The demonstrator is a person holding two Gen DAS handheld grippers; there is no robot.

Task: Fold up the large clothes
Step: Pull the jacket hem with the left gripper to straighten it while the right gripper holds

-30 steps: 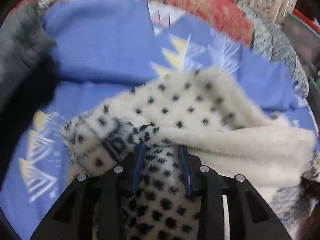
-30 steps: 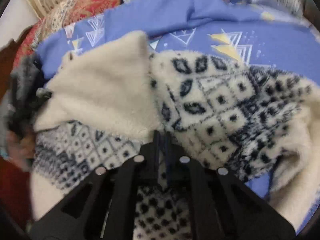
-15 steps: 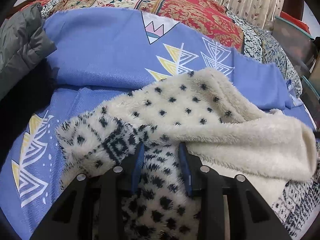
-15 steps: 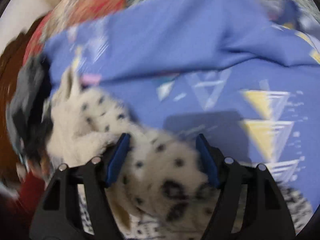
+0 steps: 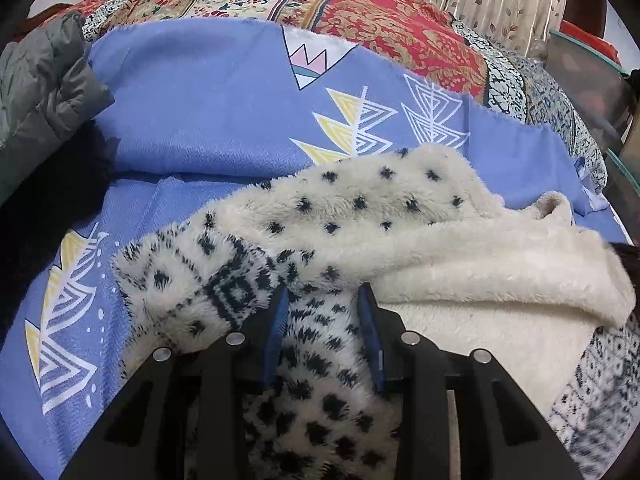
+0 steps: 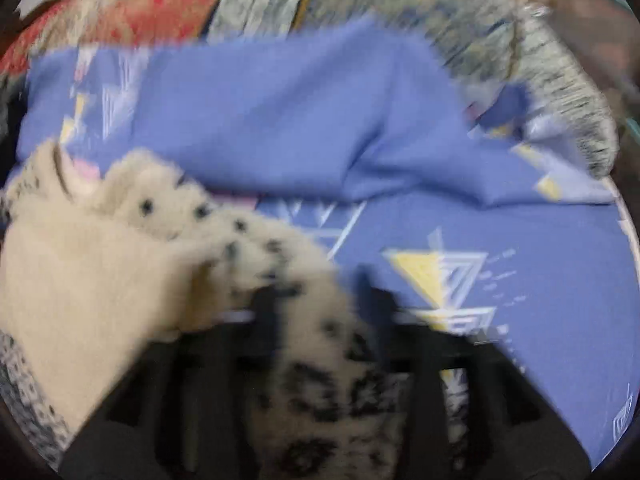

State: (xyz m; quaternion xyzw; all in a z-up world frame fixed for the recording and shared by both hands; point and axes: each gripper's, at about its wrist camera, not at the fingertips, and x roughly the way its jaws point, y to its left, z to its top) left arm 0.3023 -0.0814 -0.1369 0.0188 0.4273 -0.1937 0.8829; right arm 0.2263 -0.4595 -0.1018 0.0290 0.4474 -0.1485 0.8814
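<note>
A cream fleece garment [image 5: 360,216] with black dots and geometric bands lies bunched on a blue bedspread [image 5: 208,120]. Its plain cream lining [image 5: 480,276] is folded over on the right. My left gripper [image 5: 322,320] is shut on a thick fold of the patterned fleece, blue pads pressing both sides. In the blurred right wrist view the fleece [image 6: 100,272] fills the lower left. My right gripper [image 6: 320,304] has a fold of fleece between its fingers, which stand closer than before; the blur hides whether they grip.
A grey-green padded jacket [image 5: 36,88] lies at the far left. A red and cream patterned quilt [image 5: 360,12] lies beyond the blue spread [image 6: 280,120]. A glass-topped table edge [image 5: 592,64] stands at the right.
My right gripper opened and released the fleece, swung right, and is now narrowing around another fold, moving fast. My left gripper kept its grip while its view steadied.
</note>
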